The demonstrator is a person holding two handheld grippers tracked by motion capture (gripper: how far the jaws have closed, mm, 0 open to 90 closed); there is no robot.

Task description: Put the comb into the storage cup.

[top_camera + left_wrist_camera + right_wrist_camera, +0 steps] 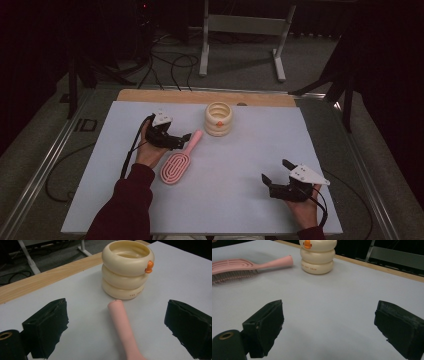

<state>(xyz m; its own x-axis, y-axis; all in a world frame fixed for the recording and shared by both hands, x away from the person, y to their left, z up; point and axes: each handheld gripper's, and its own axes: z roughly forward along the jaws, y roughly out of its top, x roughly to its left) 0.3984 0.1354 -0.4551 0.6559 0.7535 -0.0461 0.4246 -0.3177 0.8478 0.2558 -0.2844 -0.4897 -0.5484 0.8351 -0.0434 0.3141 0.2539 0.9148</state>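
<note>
The left gripper's (180,139) fingers (47,327) are spread wide, one on each side of the pink hairbrush's (178,162) handle without touching it. In the left gripper view the handle runs up between the two black pads, its rounded end pointing at the cream ringed holder (127,268), with a clear gap of bare surface on both sides. The right gripper's (275,172) fingers (265,326) are likewise spread apart and pinch nothing; between them lies only pale tabletop (250,150).

The hairbrush lies flat on the tabletop at left of centre in the high view, its slotted oval head nearer the person and its handle slanting away toward the holder. The handle's tip stops just short of the holder's base; the two look close but apart. The left gripper sits over the handle's far part, held by a hand in a dark red sleeve (125,210).

The holder stands upright near the far edge of the pale sheet, made of three stacked rings, open at the top, with a small orange knob (149,266) on its upper ring. Behind it a strip of wood (200,96) shows along the tabletop's far edge.

The right gripper rests near the front right corner, well apart from both brush and holder, with its grey three-cornered plate (307,175) on top.
</note>
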